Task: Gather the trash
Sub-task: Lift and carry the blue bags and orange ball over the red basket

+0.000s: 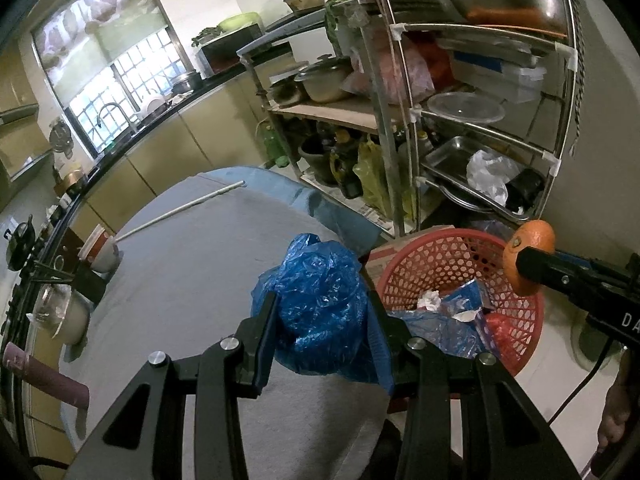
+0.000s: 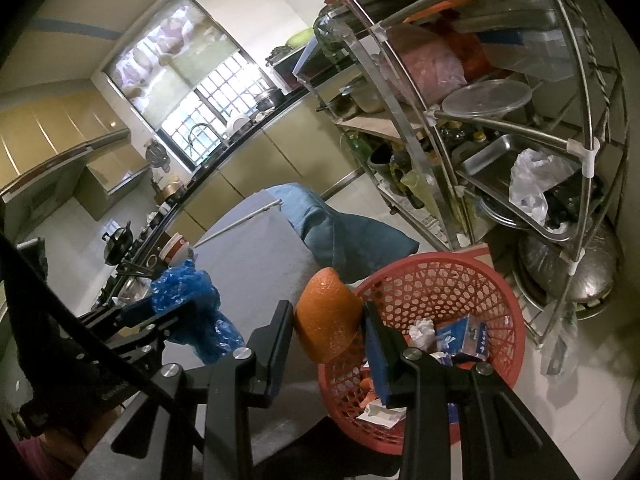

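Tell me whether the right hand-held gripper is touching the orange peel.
Touching. In the right wrist view both fingers of the right hand-held gripper press against the sides of the orange peel, holding it.

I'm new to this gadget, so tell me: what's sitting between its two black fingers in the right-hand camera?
An orange peel is pinched between the right gripper fingers, beside the red basket, clearest in the right wrist view.

The red plastic mesh basket (image 1: 448,264) has its near side hidden behind the crumpled blue plastic bag (image 1: 320,304), and the bottles on the steel wire rack (image 1: 384,92) are too blurry to read.
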